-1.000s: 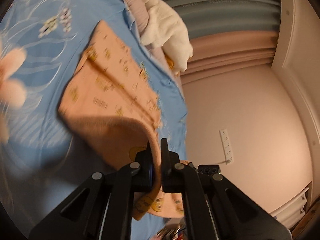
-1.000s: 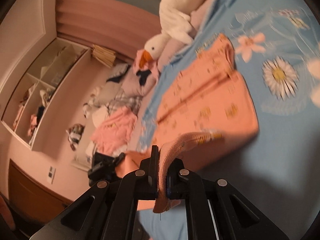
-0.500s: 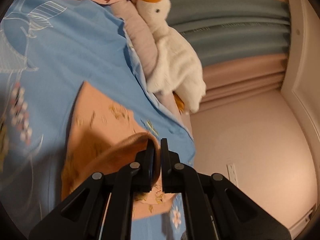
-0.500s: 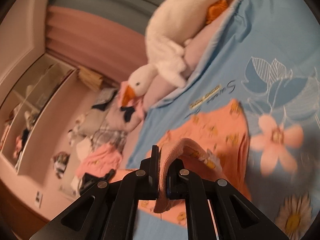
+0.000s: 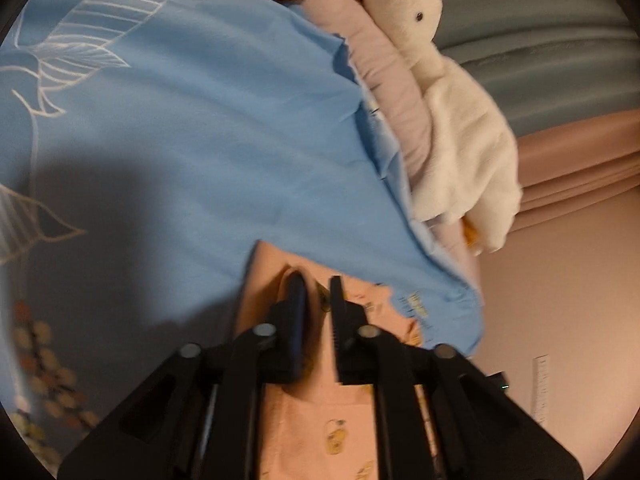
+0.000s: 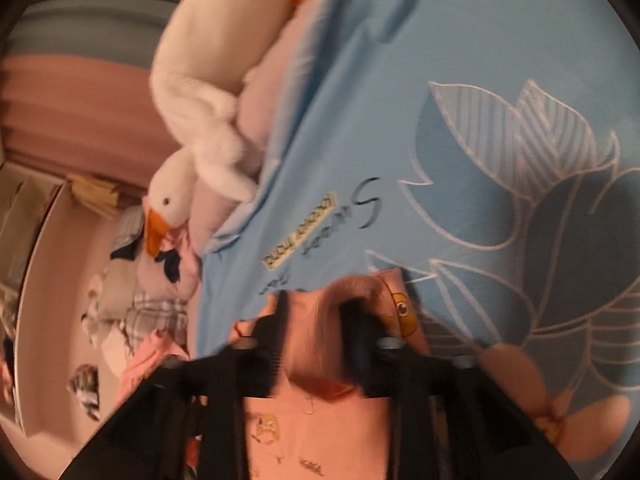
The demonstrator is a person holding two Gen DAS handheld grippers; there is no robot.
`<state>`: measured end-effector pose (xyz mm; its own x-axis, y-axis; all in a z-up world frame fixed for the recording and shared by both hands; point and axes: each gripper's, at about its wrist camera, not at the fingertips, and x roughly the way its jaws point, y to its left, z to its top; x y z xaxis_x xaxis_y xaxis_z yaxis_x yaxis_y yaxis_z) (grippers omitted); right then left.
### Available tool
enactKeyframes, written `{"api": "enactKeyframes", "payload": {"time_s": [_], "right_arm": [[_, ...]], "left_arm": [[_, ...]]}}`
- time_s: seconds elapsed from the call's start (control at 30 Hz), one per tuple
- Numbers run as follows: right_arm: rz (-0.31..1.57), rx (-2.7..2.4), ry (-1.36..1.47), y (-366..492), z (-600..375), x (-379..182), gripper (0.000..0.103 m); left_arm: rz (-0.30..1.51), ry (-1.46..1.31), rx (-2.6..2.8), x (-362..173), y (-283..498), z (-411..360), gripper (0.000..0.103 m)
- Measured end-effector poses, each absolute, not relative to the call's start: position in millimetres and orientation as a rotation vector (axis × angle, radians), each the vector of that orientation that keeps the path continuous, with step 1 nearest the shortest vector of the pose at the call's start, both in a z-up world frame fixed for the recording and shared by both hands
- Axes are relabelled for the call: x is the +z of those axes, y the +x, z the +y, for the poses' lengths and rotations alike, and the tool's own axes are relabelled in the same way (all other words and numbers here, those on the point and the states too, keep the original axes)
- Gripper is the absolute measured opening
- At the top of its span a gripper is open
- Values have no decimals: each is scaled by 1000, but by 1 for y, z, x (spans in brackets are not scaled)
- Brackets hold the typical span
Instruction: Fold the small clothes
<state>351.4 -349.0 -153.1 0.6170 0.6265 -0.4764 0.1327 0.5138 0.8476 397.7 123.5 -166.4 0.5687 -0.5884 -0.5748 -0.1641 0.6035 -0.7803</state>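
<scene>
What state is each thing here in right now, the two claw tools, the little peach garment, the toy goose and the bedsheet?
left gripper: open, fingers apart over the cloth.
right gripper: open, a fold of cloth between the fingers.
peach garment: lying on the bed, folded over.
toy goose: lying at the bed's edge.
blue bedsheet: spread, slightly wrinkled.

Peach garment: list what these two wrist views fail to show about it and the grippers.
- Left wrist: most of the peach garment lies behind the left gripper; its lower part is cut off by the frame edge.
- Right wrist: motion blur smears the right gripper, so whether the cloth loop between its fingers is still pinched is unclear.
- Neither view shows the whole fold.
</scene>
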Motion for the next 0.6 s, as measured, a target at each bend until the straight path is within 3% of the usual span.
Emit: {"api": "enactKeyframes", "payload": {"time_s": [0.1, 0.27, 0.3, 0.43, 0.53, 0.6], "right_arm": [[842, 327, 937, 331, -361, -137, 39], [784, 421, 593, 292, -334, -95, 39], [786, 447, 513, 284, -321, -89, 39], [880, 518, 296, 282, -266, -92, 16], [985, 460, 160, 291, -237, -108, 13], [1010, 403, 106, 300, -232, -116, 13]], "left_arm": [[908, -814, -252, -146, 381, 135, 38], [876, -619, -348, -116, 347, 123, 37], [890, -562, -378, -113, 341, 112, 34], [984, -405, -535, -121, 322, 60, 22], [1070, -243, -483, -143, 324, 29, 21], [1086, -210, -445, -152, 331, 24, 13]]}}
